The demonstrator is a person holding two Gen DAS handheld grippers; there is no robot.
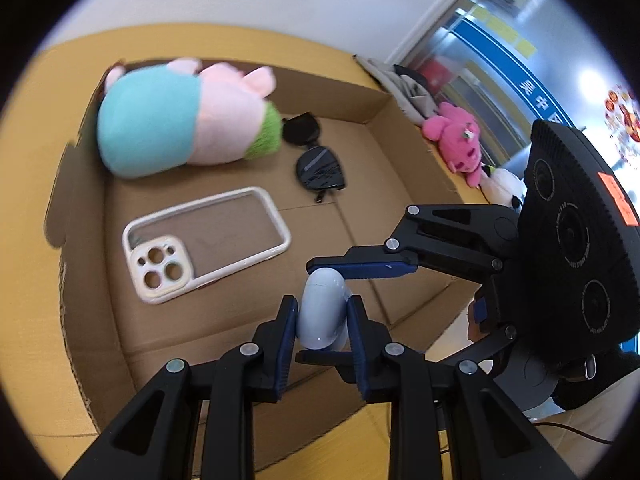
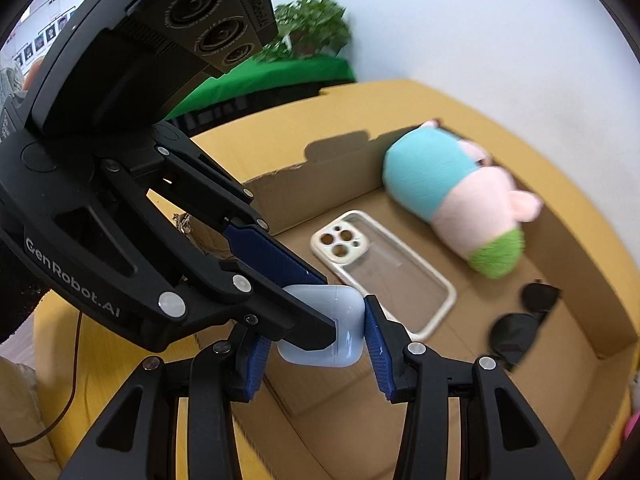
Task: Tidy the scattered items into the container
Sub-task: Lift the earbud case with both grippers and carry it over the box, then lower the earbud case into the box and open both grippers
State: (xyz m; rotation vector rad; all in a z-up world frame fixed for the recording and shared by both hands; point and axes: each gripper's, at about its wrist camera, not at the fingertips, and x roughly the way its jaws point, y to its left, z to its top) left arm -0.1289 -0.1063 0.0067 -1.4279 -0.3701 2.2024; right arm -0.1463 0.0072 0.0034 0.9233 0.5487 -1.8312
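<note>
Both grippers hold one pale blue earbud case (image 1: 321, 312) above the near part of the open cardboard box (image 1: 372, 104). My left gripper (image 1: 322, 316) is shut on its sides. My right gripper (image 2: 316, 332) is shut on the same earbud case (image 2: 332, 320), crossing the left one; in the left wrist view the right gripper (image 1: 320, 312) comes in from the right. Inside the box lie a pink, teal and green plush toy (image 1: 176, 120), a clear phone case (image 1: 200, 240) and folded black sunglasses (image 1: 316, 160).
The box sits on a yellow surface (image 2: 440, 100). A pink plush (image 1: 456, 140) and a black-and-white plush (image 1: 504, 188) lie outside the box's right wall. A potted plant (image 2: 312, 24) and green cloth stand behind the box's far left.
</note>
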